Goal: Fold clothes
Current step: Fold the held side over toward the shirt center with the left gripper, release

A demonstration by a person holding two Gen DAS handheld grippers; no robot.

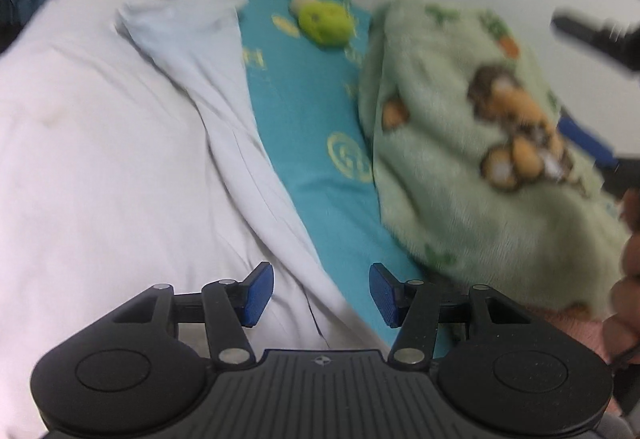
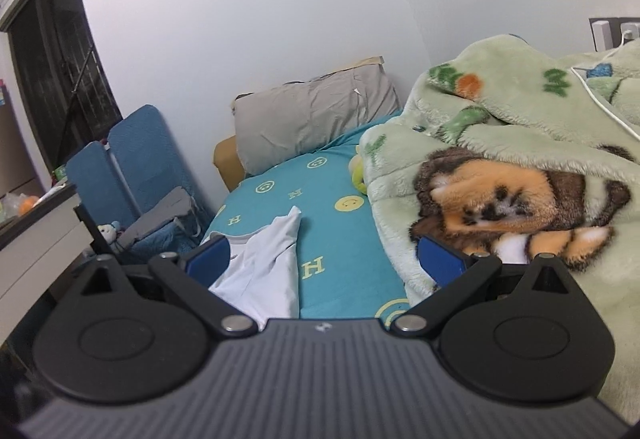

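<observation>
A white garment (image 1: 120, 143) lies spread on the teal bedsheet (image 1: 304, 119), with a sleeve or folded flap running along its right edge. My left gripper (image 1: 322, 293) is open and empty, hovering just above the garment's right edge. In the right wrist view the garment (image 2: 264, 263) shows as a white pointed piece on the teal sheet (image 2: 340, 239). My right gripper (image 2: 324, 259) is wide open and empty above the bed, over the garment's near part. The right gripper also shows blurred at the left wrist view's right edge (image 1: 596, 35).
A green fleece blanket with animal prints (image 2: 520, 167) is heaped on the bed's right side, also in the left wrist view (image 1: 480, 143). A grey pillow (image 2: 316, 115) lies at the head. A green plush toy (image 1: 326, 23) sits on the sheet. A blue chair (image 2: 132, 171) stands left of the bed.
</observation>
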